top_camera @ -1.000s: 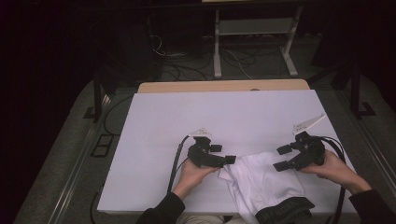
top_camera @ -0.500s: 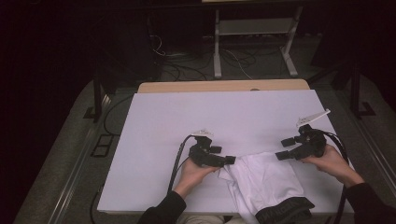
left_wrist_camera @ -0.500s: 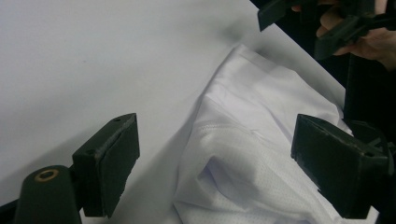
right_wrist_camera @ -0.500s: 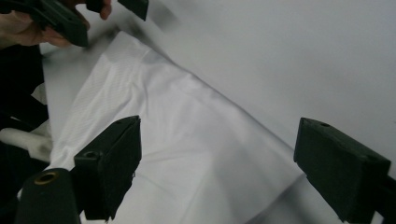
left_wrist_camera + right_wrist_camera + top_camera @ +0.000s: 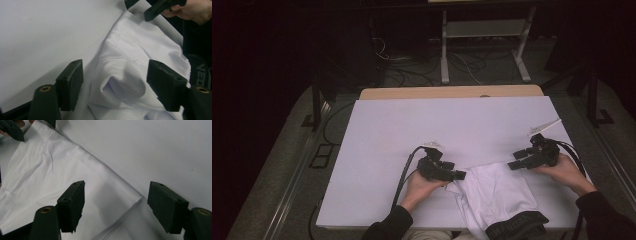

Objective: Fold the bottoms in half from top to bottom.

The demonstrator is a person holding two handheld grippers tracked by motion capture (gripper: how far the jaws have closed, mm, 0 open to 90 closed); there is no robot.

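A white garment (image 5: 497,192) with a black waistband (image 5: 517,225) lies crumpled at the near edge of the white table (image 5: 437,125). My left gripper (image 5: 459,175) is at its left edge. In the left gripper view the left gripper (image 5: 115,85) is open, its jaws astride a raised fold of the white cloth (image 5: 120,82); they have just been closing and do not press on it. My right gripper (image 5: 516,162) is at the garment's far right corner. It (image 5: 117,205) is open too, jaws just closing, with the cloth's edge (image 5: 105,195) between them.
A wooden strip (image 5: 452,92) borders the table's far edge. Beyond it, on the dark floor, stand a metal stand (image 5: 484,40) and loose cables (image 5: 462,62). A black cable (image 5: 404,172) trails from the left gripper toward the near edge.
The right gripper has shifted a little outward and sunk toward the garment's far right corner. The left hand has stayed in place. The cloth lies slightly flatter.
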